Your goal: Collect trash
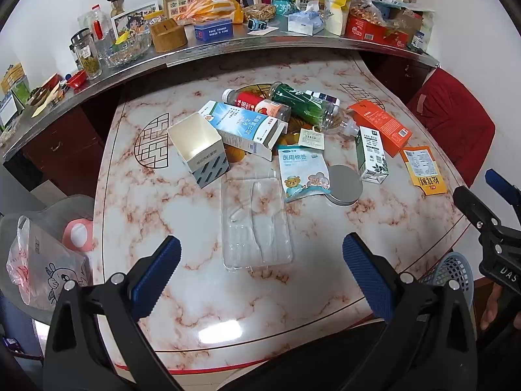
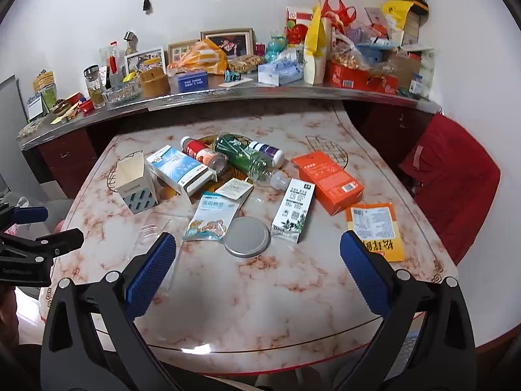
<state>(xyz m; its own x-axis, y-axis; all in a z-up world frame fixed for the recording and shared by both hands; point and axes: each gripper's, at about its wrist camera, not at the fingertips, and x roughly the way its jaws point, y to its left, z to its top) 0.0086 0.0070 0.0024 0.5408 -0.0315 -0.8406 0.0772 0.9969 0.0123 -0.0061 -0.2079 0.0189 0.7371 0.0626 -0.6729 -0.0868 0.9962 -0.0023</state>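
we hold both tools spread wide, empty, above the near edge of the tabletop [image 1: 182, 296]: left tool [image 1: 260, 273], right tool [image 2: 257, 270]. trash sits mid-tabletop: clear tray [image 1: 255, 224] nearest, lid [image 2: 248, 236], boxes, bottles [image 1: 302, 102] farther, orange packet [image 2: 374, 228] right.

Marble-pattern table [image 1: 374, 238]: clear plastic tray [image 1: 255, 224], round metal lid [image 1: 345, 184], orange box [image 1: 379, 123], cartons, bottles, packets.

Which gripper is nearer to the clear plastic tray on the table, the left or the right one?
Left. The left gripper is open right in front of the clear plastic tray. The right gripper, also open, sits off to the tray's right, facing the round metal lid.
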